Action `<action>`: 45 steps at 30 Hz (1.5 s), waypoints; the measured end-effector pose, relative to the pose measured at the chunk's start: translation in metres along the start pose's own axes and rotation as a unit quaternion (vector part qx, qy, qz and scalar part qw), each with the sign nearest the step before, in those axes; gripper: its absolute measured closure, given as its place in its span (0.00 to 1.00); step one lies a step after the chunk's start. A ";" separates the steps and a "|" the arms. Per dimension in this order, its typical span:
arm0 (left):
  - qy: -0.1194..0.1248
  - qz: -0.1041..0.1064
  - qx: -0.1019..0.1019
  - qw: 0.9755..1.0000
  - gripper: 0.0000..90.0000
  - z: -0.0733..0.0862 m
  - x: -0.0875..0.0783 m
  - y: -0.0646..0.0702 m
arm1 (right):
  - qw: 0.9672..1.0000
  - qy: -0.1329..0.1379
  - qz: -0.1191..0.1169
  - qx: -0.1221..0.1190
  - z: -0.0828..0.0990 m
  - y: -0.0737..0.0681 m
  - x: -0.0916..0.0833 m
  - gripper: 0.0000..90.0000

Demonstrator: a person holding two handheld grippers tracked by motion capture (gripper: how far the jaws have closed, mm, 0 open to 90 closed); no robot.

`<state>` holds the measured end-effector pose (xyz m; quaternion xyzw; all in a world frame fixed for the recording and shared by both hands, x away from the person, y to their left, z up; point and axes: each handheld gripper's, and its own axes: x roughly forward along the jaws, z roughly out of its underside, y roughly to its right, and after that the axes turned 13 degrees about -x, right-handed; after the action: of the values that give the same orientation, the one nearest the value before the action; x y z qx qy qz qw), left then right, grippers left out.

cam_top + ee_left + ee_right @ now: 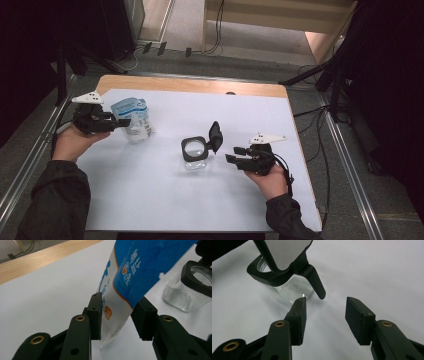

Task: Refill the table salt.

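A blue-and-white pouch [131, 117] stands at the left of the white sheet [150, 200]. In the left gripper view the pouch [130, 272] leans between the jaws, and both pads of my left gripper [120, 320] lie against its lower part. From the high view that left gripper [122, 121] comes at the pouch from the left. A clear glass jar [195, 152] with a black rim stands mid-table, its black lid [216, 136] flipped up. My right gripper [234, 154] rests just right of the jar, open, with nothing between the jaws [325, 312]; the jar [284, 287] is ahead and left.
The table's wooden far edge [190, 85] borders the white sheet. Metal rails [345, 165] run along both sides of the table. Dark stands and cables [320, 75] crowd the floor beyond the far right corner.
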<state>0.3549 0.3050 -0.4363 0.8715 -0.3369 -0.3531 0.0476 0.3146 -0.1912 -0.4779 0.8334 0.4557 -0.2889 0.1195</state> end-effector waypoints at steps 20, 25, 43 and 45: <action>0.005 0.033 0.023 0.999 0.97 -0.008 0.007 -0.003 | 1.000 -0.004 -0.018 -0.015 0.001 -0.015 0.003 0.61; 0.002 0.019 0.008 1.000 0.99 -0.011 0.008 0.003 | 1.000 -0.001 -0.026 -0.016 0.000 -0.018 0.002 0.64; 0.005 0.038 -0.035 0.999 1.00 -0.026 -0.009 0.034 | 0.995 0.028 -0.078 -0.056 -0.021 -0.061 -0.001 0.70; 0.009 0.035 -0.025 0.999 1.00 -0.026 -0.012 0.039 | 0.994 0.032 -0.088 -0.059 -0.025 -0.068 0.001 0.70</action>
<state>0.3441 0.2783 -0.3972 0.8607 -0.3580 -0.3519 0.0847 0.2681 -0.1407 -0.4543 0.7904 0.5473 -0.2441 0.1274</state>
